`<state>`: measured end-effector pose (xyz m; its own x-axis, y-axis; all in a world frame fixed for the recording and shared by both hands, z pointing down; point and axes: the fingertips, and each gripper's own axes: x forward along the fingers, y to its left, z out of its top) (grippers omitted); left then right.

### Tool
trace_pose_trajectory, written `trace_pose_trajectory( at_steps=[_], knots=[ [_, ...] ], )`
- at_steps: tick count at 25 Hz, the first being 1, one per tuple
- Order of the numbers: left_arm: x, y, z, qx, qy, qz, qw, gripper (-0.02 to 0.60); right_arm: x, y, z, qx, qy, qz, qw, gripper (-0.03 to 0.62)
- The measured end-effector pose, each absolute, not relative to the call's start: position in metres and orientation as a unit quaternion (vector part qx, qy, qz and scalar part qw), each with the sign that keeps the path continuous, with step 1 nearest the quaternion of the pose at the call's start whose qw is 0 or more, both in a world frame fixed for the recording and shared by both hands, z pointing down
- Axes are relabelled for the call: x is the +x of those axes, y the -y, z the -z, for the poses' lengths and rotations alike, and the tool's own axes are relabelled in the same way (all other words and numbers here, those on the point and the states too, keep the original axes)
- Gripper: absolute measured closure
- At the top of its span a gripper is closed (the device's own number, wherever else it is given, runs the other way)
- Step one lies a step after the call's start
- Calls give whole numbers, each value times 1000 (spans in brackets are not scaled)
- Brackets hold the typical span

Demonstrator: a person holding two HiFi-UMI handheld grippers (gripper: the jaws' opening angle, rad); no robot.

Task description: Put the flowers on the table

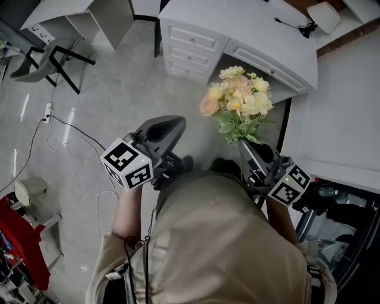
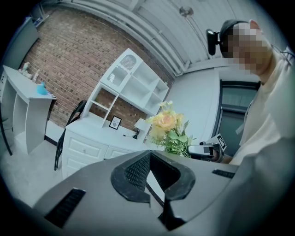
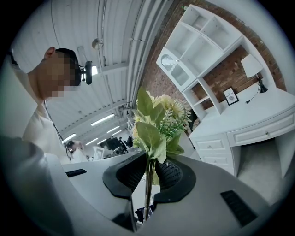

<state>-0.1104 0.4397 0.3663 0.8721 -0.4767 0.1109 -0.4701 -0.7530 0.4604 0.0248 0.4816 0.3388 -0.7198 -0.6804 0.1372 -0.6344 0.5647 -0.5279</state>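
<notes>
A bunch of pale yellow and pink flowers [image 1: 238, 101] with green leaves stands up out of my right gripper [image 1: 248, 144], which is shut on the stems. In the right gripper view the stems [image 3: 148, 182] run down between the jaws and the flowers [image 3: 156, 117] rise above them. My left gripper [image 1: 170, 123] is shut and holds nothing, level with the right one and to its left. From the left gripper view the flowers [image 2: 168, 129] and the right gripper [image 2: 191, 150] show to the right. The white table [image 1: 249, 29] with drawers lies ahead of both grippers.
A black cable and a white lamp [image 1: 323, 15] lie on the table's far right. A white wall or cabinet [image 1: 338, 113] stands at the right. A black chair [image 1: 50, 59] and another white desk [image 1: 71, 15] stand at the left. Cables [image 1: 65, 127] trail across the grey floor.
</notes>
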Motion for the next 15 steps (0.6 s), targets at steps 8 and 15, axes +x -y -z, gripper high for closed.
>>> trace_pose_trajectory(
  at_steps=[8, 15],
  knots=[
    [-109, -439, -370, 932, 265, 8, 246, 574, 27, -467, -338, -358, -889, 282, 54, 523],
    [-93, -436, -370, 929, 279, -14, 242, 574, 39, -460, -348, -343, -886, 305, 65, 523]
  ],
)
